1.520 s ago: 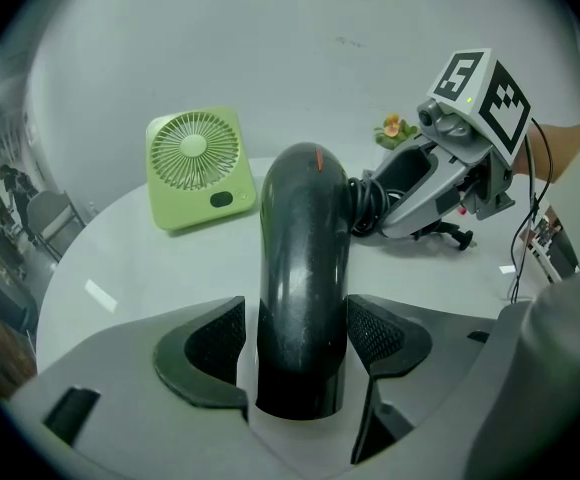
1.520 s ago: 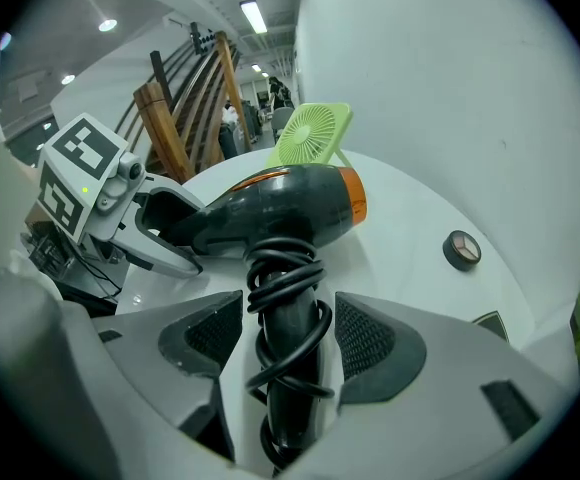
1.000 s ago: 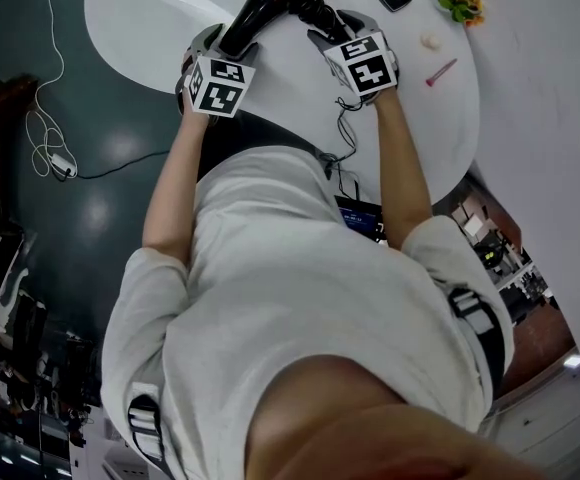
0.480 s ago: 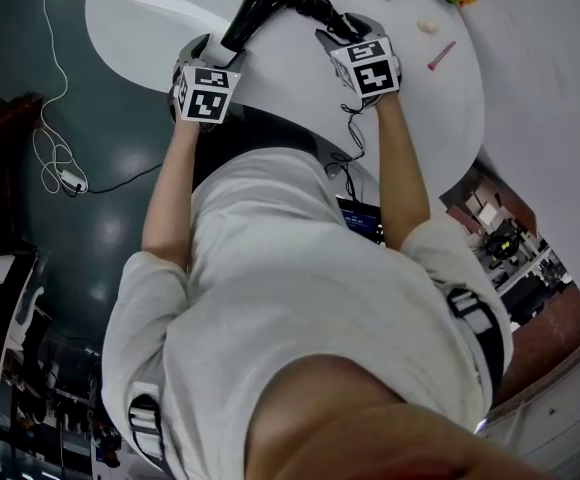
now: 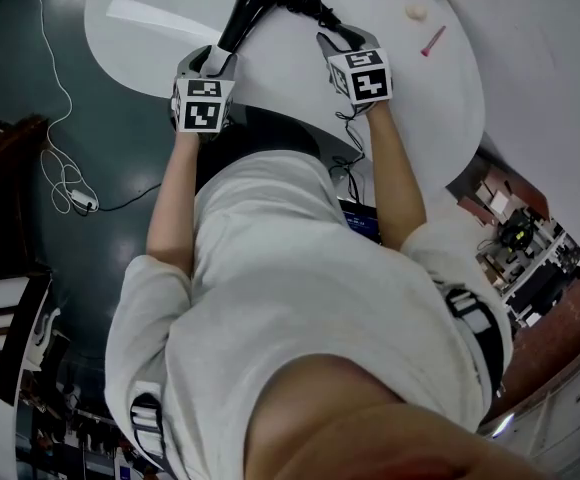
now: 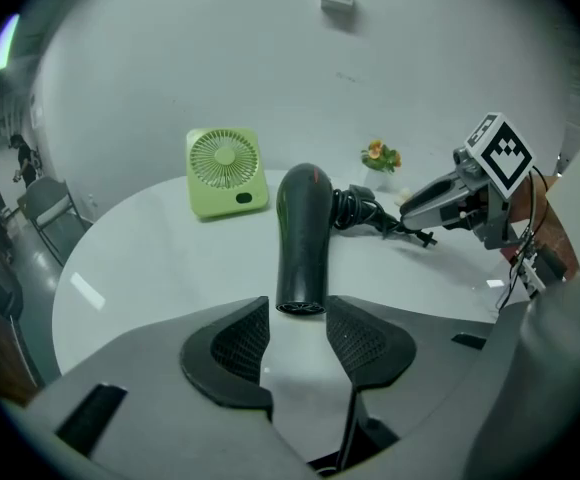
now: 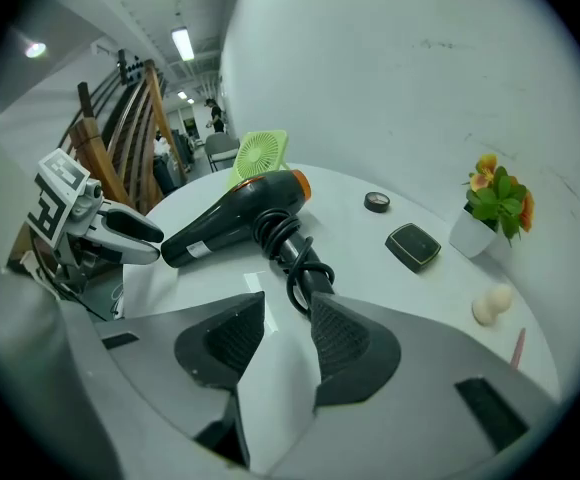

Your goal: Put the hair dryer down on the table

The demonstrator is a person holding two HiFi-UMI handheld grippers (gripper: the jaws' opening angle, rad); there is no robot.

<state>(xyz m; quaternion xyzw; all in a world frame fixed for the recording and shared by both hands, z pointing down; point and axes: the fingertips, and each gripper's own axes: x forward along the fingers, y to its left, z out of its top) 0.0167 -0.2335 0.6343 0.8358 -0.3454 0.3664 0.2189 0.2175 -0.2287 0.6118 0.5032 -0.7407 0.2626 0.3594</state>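
We see a white table (image 5: 280, 68). On it lie a black hair dryer (image 6: 303, 233), a green fan (image 6: 226, 171), a little flower pot (image 7: 490, 213) and a small black box (image 7: 413, 245).

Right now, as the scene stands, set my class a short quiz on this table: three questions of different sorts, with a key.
1. True or false: the hair dryer hangs in the air above the table.
2. In the left gripper view, what stands beyond the dryer? A) a green fan B) a red kettle C) a blue mug
3. Fill in: the dryer's cord lies ____ by its handle, not stretched out straight.

Key: 1 false, it lies on the table; 2 A; 3 coiled.
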